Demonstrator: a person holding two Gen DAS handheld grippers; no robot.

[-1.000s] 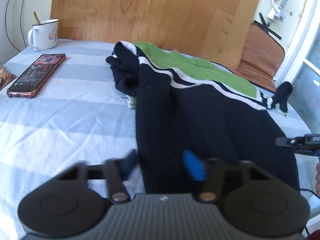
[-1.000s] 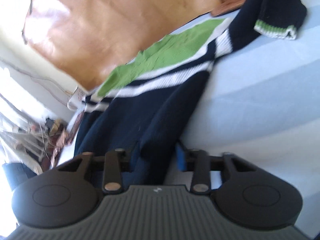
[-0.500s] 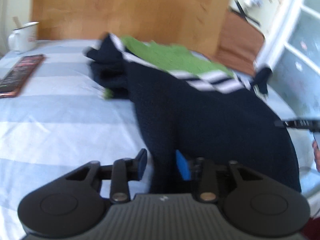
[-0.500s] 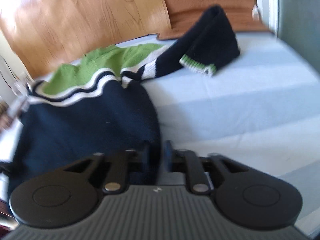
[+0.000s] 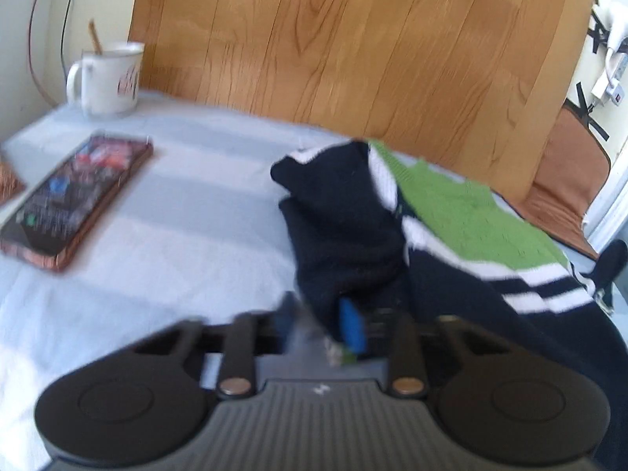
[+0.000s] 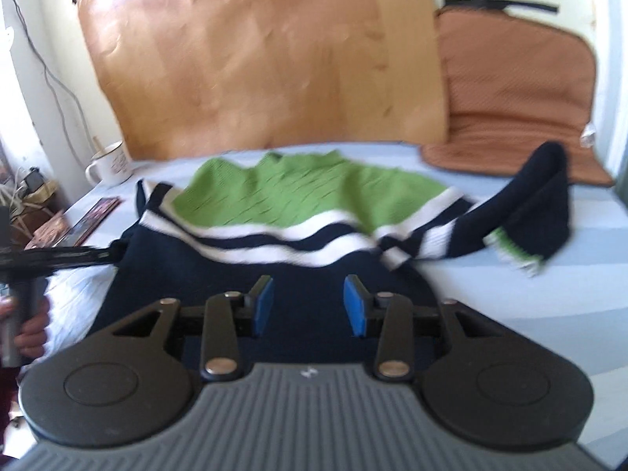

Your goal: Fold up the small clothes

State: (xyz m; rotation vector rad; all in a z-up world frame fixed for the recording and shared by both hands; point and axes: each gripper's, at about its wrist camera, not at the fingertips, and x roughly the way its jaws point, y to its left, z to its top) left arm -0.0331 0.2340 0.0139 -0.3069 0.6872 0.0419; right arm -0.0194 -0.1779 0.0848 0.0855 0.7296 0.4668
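A navy sweater with a green yoke and white stripes lies spread on the light-blue striped cloth. Its left sleeve is bunched up in front of my left gripper, which is shut on the sleeve's navy knit near the cuff. The same gripper shows at the left of the right wrist view as a black bar held by a hand. My right gripper hangs open above the navy body with nothing between its blue pads. The right sleeve lies folded back at the far right.
A white mug and a phone lie on the cloth at the left. A wooden board leans behind the sweater. A brown cushion stands at the back right. Cables hang at the left wall.
My left gripper moved from the sweater's lower edge to the left sleeve and shut on it. My right gripper let go of the navy edge, opened and rose.
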